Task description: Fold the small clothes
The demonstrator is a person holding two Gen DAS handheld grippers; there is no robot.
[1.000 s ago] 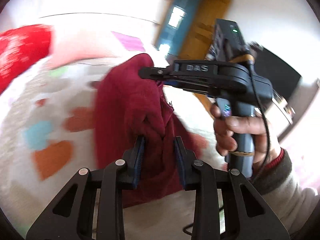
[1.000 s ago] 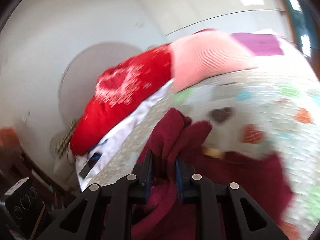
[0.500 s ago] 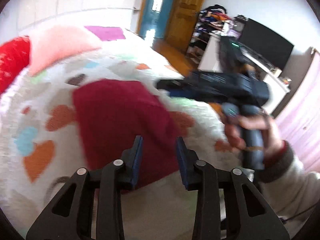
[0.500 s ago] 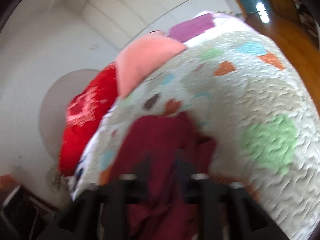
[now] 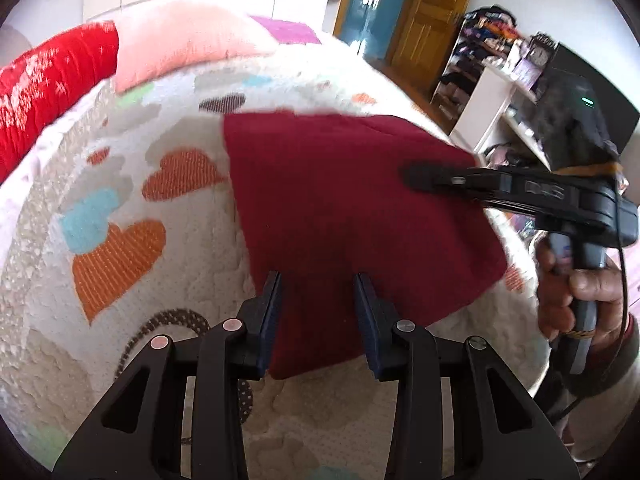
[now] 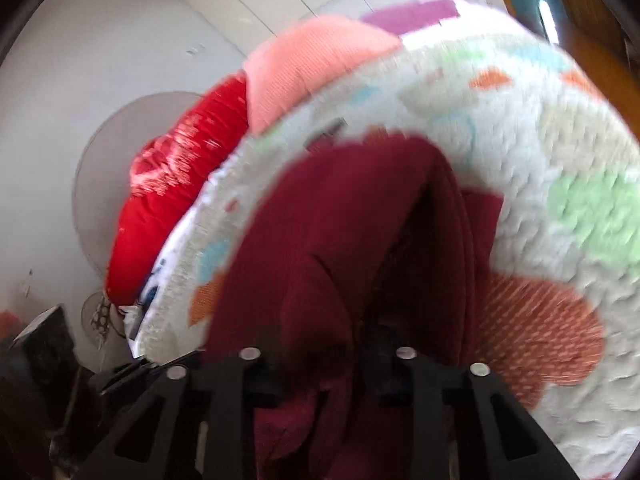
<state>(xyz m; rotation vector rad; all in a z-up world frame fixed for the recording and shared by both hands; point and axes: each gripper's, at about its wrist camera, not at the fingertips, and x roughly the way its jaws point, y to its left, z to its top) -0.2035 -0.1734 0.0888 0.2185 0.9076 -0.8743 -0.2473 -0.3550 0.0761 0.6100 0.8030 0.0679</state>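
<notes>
A dark red garment (image 5: 340,200) lies folded flat on the white heart-patterned bedspread (image 5: 120,208). My left gripper (image 5: 318,304) is open, its jaws apart just above the garment's near edge, holding nothing. My right gripper (image 5: 416,174) reaches in from the right over the garment's right side; a hand holds its handle. In the right wrist view the garment (image 6: 340,240) fills the middle and cloth bunches over my right gripper (image 6: 324,360), hiding the fingertips. That view is blurred, so I cannot tell whether the jaws grip the cloth.
A red pillow (image 5: 44,84) and a pink pillow (image 5: 180,44) lie at the head of the bed. A shelf unit (image 5: 492,80), a dark TV and a wooden door (image 5: 432,20) stand past the bed's right side.
One second ago both grippers held the bunched garment up. Since then it has been laid flat, my left gripper has let go and opened, and both have drawn back.
</notes>
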